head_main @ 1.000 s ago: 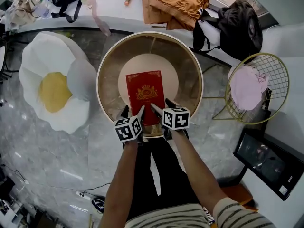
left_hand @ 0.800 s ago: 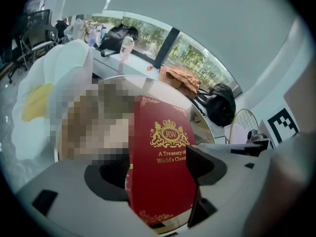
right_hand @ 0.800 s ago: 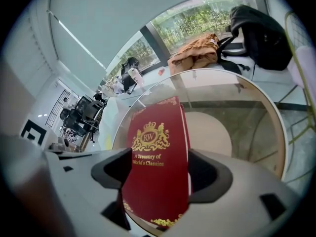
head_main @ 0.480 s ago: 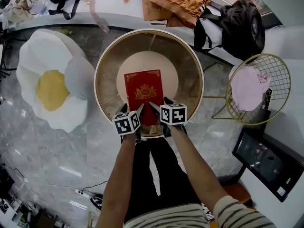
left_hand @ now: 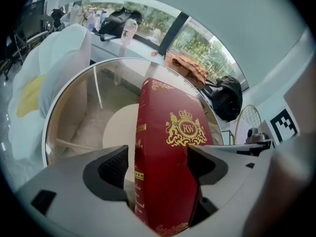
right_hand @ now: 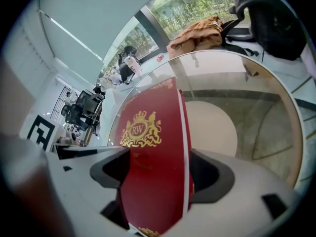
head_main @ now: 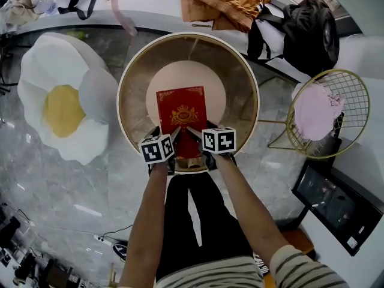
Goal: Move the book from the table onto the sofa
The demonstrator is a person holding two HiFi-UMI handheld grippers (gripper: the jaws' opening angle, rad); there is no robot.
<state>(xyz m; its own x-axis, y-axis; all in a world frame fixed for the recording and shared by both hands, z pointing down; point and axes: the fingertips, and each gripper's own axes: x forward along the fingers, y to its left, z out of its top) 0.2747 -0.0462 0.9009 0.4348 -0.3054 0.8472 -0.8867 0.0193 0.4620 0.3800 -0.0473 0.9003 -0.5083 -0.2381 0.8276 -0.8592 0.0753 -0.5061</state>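
A red book with a gold crest lies on the round glass table, its near end at the table's near rim. My left gripper is at the book's near left corner and my right gripper at its near right corner. In the left gripper view the book stands between the jaws of the left gripper, with a gap on the spine side. In the right gripper view the book sits between the jaws of the right gripper. Both pairs of jaws have just been opening and stand open around the book.
A white egg-shaped soft seat with a yellow centre lies left of the table. On the right stands a gold wire chair with a pink cushion. A black backpack and orange cloth rest on the ledge behind. Marble floor surrounds the table.
Both grippers have sunk and edged forward over the book's near end. The book has not moved on the table.
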